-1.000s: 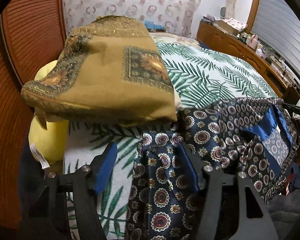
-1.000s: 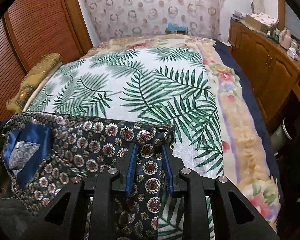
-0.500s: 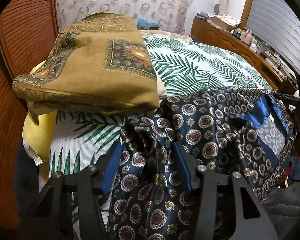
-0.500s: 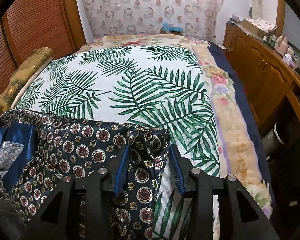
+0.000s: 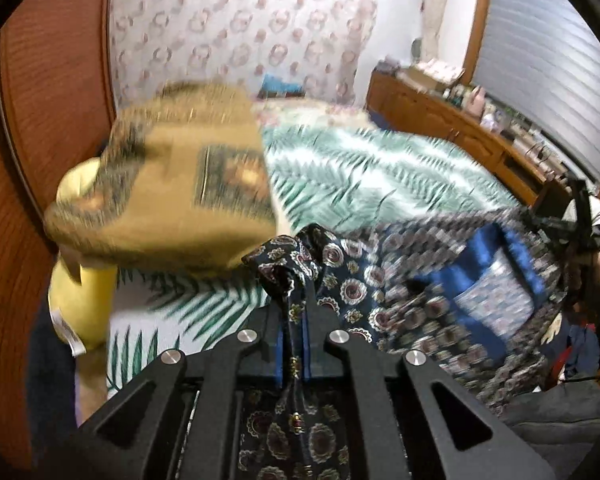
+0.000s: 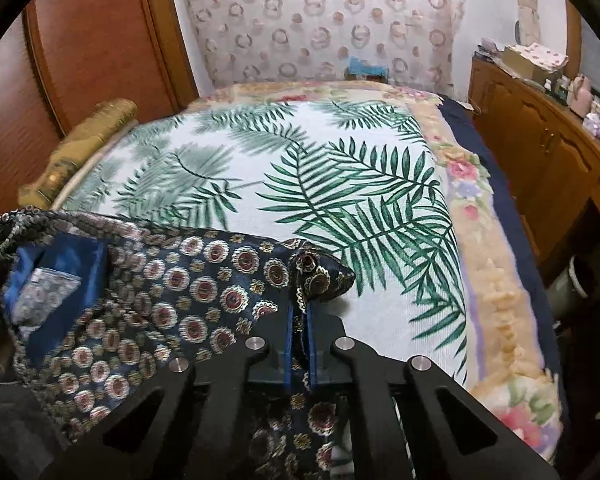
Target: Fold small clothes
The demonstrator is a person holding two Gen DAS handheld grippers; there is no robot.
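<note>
Left tongs point(image 5: 294, 320), bottom centre of the left wrist view, clamped on a bunched corner of the navy medallion-print garment point(image 5: 400, 280), which spreads toward the right of the frame. Right tongs point(image 6: 299, 330), bottom centre of the right wrist view, likewise pinched on another bunched corner of it; the cloth fills the lower left there, lying on the palm-leaf bedspread point(image 6: 340, 184). Ochre folded cloth point(image 5: 172, 184) at middle left, blurred

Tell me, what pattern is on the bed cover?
Green palm leaves on white bed cover, clearest in right wrist view.
</note>
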